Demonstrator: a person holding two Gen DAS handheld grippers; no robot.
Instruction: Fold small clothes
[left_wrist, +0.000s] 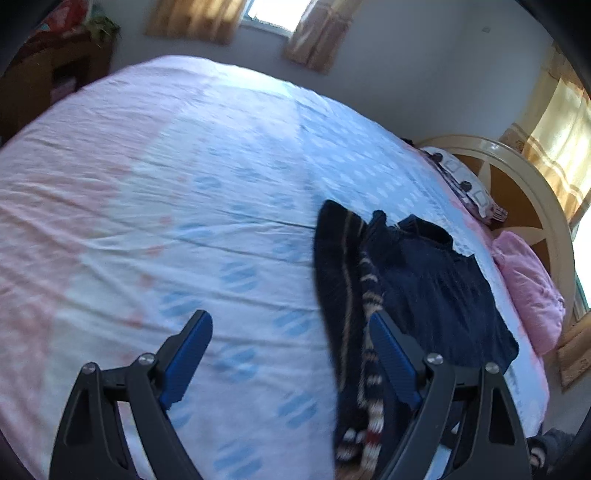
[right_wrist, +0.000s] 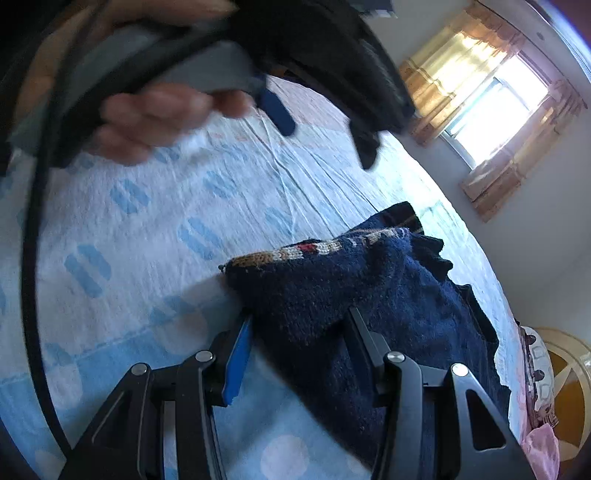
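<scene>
Daylight glares through the window (right_wrist: 495, 110) (motion blur, fisheye-bent edges).

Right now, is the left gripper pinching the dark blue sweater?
No, the left gripper is wide open above the bedsheet, with the sweater lying loose behind one finger.

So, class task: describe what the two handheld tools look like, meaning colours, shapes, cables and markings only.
Both match. The left tool and right tool have black angular linkage arms with triangular cut-outs, silver round pivot bolts, and flat ribbed blue pads on the fingers. A black cable trails from the left tool's grey handle. No markings visible.
</scene>
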